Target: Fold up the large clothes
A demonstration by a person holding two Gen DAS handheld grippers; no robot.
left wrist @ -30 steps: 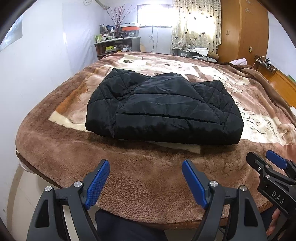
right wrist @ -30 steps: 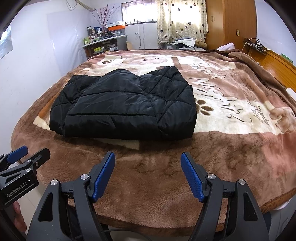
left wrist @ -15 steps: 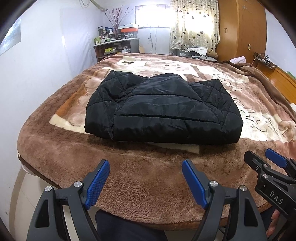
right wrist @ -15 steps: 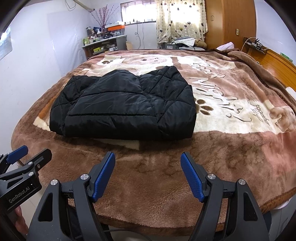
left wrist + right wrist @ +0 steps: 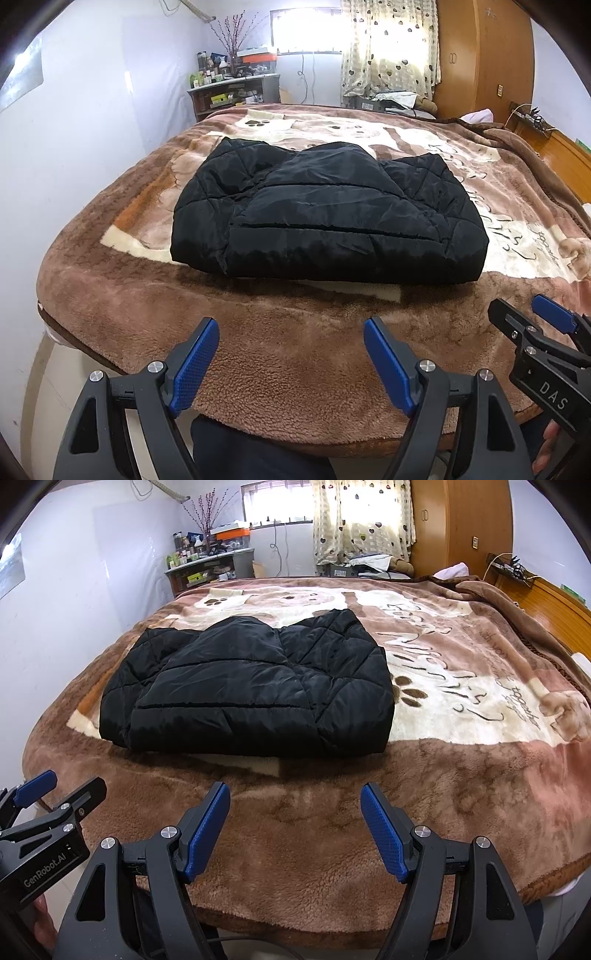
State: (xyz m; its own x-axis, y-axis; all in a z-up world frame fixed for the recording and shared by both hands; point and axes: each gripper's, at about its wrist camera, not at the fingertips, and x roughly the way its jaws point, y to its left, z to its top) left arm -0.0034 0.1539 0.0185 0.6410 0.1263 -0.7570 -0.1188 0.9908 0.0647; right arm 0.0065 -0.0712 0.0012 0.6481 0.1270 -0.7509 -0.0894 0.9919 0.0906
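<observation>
A black quilted jacket [image 5: 325, 218] lies folded into a thick rectangle on the brown plush blanket [image 5: 295, 343] of a bed; it also shows in the right wrist view [image 5: 251, 690]. My left gripper [image 5: 291, 347] is open and empty, held over the bed's near edge, well short of the jacket. My right gripper [image 5: 295, 812] is open and empty, also at the near edge, short of the jacket. The right gripper shows at the right of the left wrist view [image 5: 532, 321]. The left gripper shows at the left of the right wrist view [image 5: 62, 786].
The blanket [image 5: 461, 686] carries a cream panel with paw prints and script to the right of the jacket. A cluttered shelf [image 5: 236, 92] stands at the far left wall. A wooden wardrobe [image 5: 480, 59] and a wooden headboard [image 5: 546, 602] are at the right.
Both grippers have drifted very slightly, so the jacket sits a touch higher in view. Nothing was taken hold of or let go.
</observation>
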